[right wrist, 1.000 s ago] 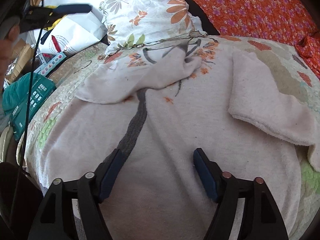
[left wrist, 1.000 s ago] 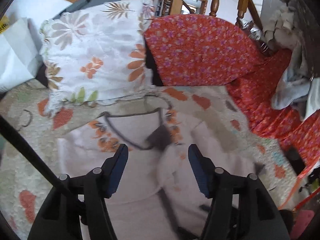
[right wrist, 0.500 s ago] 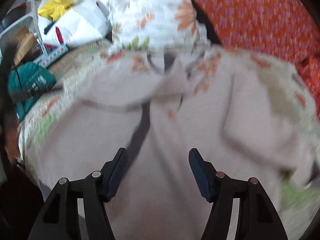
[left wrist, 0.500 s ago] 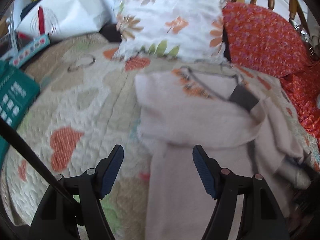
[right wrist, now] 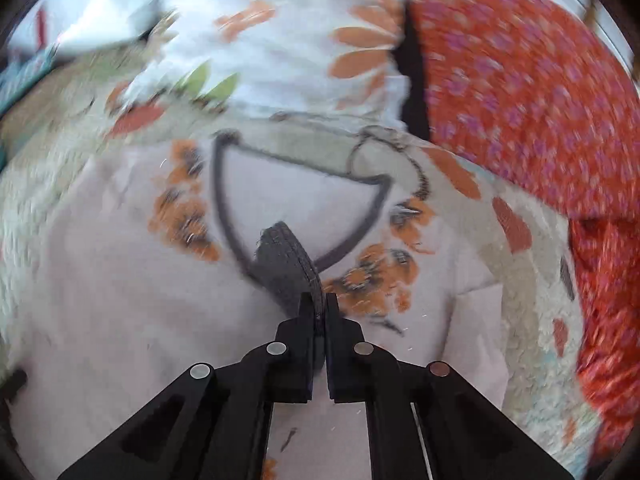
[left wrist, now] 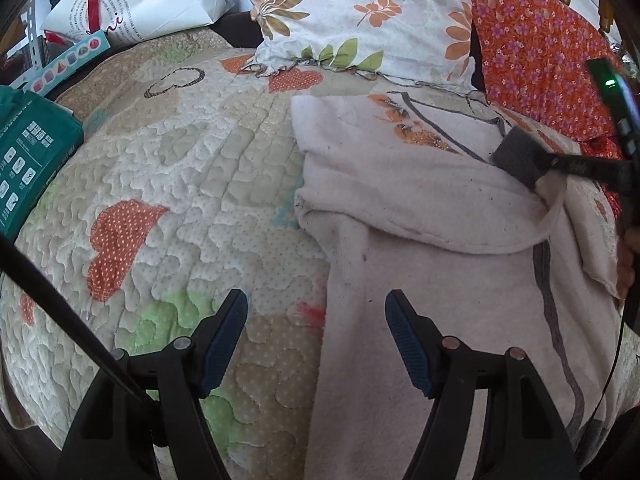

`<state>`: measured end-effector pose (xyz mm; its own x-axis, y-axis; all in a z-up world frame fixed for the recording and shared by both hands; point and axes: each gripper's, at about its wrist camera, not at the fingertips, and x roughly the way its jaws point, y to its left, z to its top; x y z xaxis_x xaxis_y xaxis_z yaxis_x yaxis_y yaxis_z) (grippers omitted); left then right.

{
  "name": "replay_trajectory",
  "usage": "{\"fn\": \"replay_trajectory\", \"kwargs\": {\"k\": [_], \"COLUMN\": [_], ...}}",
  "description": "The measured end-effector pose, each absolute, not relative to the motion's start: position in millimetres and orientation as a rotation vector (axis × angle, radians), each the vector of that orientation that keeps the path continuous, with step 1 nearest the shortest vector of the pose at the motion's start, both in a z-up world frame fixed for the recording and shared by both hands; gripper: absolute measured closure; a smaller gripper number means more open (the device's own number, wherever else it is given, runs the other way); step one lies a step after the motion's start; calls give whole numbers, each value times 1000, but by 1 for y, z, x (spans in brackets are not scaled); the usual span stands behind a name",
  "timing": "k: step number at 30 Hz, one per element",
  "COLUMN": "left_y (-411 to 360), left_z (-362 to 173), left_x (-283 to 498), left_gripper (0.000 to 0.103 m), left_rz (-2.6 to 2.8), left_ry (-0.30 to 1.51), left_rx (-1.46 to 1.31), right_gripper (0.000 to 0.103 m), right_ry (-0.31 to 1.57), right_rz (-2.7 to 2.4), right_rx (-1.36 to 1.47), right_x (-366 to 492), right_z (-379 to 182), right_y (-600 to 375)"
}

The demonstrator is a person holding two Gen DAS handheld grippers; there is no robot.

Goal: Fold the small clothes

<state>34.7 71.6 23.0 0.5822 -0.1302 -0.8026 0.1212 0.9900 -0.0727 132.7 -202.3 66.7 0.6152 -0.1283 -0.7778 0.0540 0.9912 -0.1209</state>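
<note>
Garment: pale pink fleece top with grey neck trim and orange flower print (left wrist: 420, 216), spread on the right half of the cream quilted bedspread with orange heart patches (left wrist: 192, 184), neckline toward the head edge, just below the pillows. One sleeve is folded across the chest; its dark grey ribbed cuff (right wrist: 286, 264) lies at the V of the neckline.

Right gripper (right wrist: 319, 312): jaws closed to a sliver, pinching the cuff. Judged purpose: carrying the sleeve end inward so it lies over the body and narrows the garment before the lengthwise fold. This view is blurred.

Left gripper (left wrist: 316, 340): jaws wide apart, holding nothing, hovering over the garment's left side edge where it meets the bedspread. Judged purpose: waiting to take that side edge or the hem.

Surroundings, head edge: white pillow with orange and green leaf print (left wrist: 360, 20); red-orange cushion with purple flowers (left wrist: 540, 60) at the right corner.

Left edge: teal box with white icons and small print (left wrist: 28, 160), too small to read; white paper bag with a red mark and curved printed lettering (left wrist: 140, 4), only a cursive "i" legible; pale blue strip with coloured dots (left wrist: 68, 64).
</note>
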Motion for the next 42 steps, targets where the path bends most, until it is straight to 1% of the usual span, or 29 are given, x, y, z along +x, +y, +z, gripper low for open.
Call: {"fn": "replay_trajectory", "kwargs": {"k": [3, 6, 7, 9, 11, 16, 17, 18, 19, 20, 21, 22, 26, 28, 30, 32, 36, 37, 39, 40, 41, 42], "left_y": [72, 71, 69, 66, 64, 61, 61, 61, 61, 61, 61, 61, 60, 59, 60, 59, 59, 59, 58, 58, 58, 58], "left_z": [19, 18, 18, 16, 14, 11, 11, 11, 11, 11, 11, 11, 11, 11, 11, 11, 11, 11, 11, 11, 11, 12], "left_x": [36, 37, 36, 34, 31, 25, 25, 25, 24, 24, 24, 24, 23, 22, 22, 21, 21, 20, 20, 19, 18, 17], "left_gripper": [33, 33, 33, 33, 33, 32, 32, 31, 30, 30, 30, 29, 28, 28, 28, 28, 28, 28, 28, 28, 28, 28], "left_rz": [-152, -155, -159, -163, -162, -151, -150, -150, -150, -150, -153, -154, -155, -153, -156, -160, -161, -162, -165, -167, -168, -169], "left_ry": [967, 980, 980, 981, 984, 978, 979, 980, 982, 984, 986, 988, 989, 987, 988, 985, 984, 984, 983, 982, 983, 983], "left_rx": [-35, -59, -58, -45, -28, 9, 6, 1, -5, -9, -15, -19, -21, -19, -21, -22, -21, -22, -23, -22, -21, -21], "right_gripper": [99, 99, 97, 95, 95, 92, 91, 85, 76, 71, 63, 61, 60, 55, 52, 52, 43, 42, 42, 44, 52, 89], "right_ry": [884, 892, 902, 914, 906, 855, 843, 833, 826, 822, 819, 821, 842, 861, 879, 889, 884, 889, 910, 918, 928, 930], "right_rz": [-170, -231, -249, -247, -251, -287, -300, -312, -326, -338, -360, -377, -462, -498, -513, -497, -523, -537, -556, -554, -551, -554], "right_rx": [131, 288, 322, 372, 379, 428, 457, 487, 513, 536, 566, 585, 616, 617, 629, 664, 720, 725, 726, 724, 710, 689], "right_x": [117, 89, 81, 60, 34, -38, -55, -71, -83, -95, -110, -120, -144, -147, -145, -140, -126, -122, -113, -110, -107, -106], "right_z": [70, 55, 50, 41, 40, 62, 68, 72, 77, 79, 82, 83, 79, 74, 67, 58, 44, 39, 29, 25, 21, 20], "right_y": [-257, -305, -319, -340, -357, -403, -418, -430, -440, -449, -462, -471, -497, -501, -499, -495, -486, -485, -481, -481, -480, -480]}}
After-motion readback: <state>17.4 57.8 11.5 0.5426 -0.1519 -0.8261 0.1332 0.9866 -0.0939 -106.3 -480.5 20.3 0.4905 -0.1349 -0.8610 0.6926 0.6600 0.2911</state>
